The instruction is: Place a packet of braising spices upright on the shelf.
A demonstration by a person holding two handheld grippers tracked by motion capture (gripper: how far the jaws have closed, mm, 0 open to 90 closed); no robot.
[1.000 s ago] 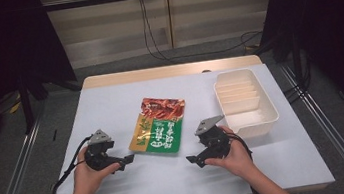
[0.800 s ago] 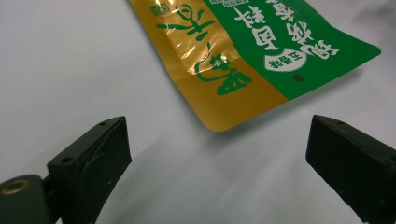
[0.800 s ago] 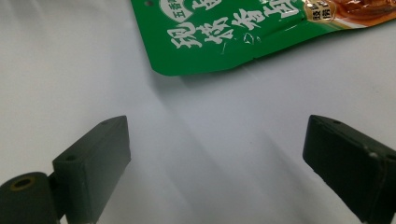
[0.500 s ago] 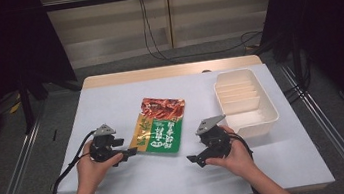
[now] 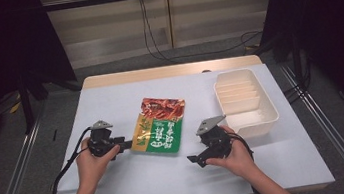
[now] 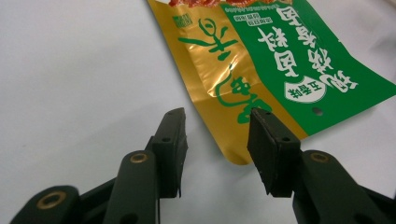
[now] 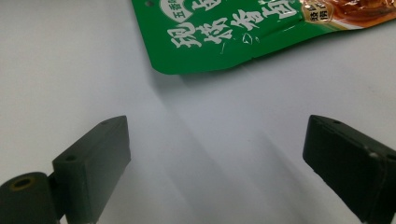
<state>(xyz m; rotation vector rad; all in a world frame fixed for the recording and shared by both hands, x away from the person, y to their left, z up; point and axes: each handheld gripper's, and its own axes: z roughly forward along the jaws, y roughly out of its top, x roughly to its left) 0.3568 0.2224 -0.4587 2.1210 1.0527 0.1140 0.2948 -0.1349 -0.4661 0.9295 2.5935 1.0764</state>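
**Left tongs at the corner of the packet, right tongs wide apart**

A green and gold snack packet (image 5: 159,125) lies flat near the middle of the white bench (image 5: 121,184). The left hand (image 5: 93,163) reaches in from the bottom and holds the left tongs (image 5: 125,144) low, pointing right at the packet's near left corner. In the left gripper view the jaws stand partly open, with the gold corner (image 6: 236,149) between them; I cannot tell if they touch it. The right hand (image 5: 233,154) holds the right tongs (image 5: 194,159) pointing left, wide open over bare bench, near the packet's green edge (image 7: 205,51). A cream tray (image 5: 270,114) stands at the right.
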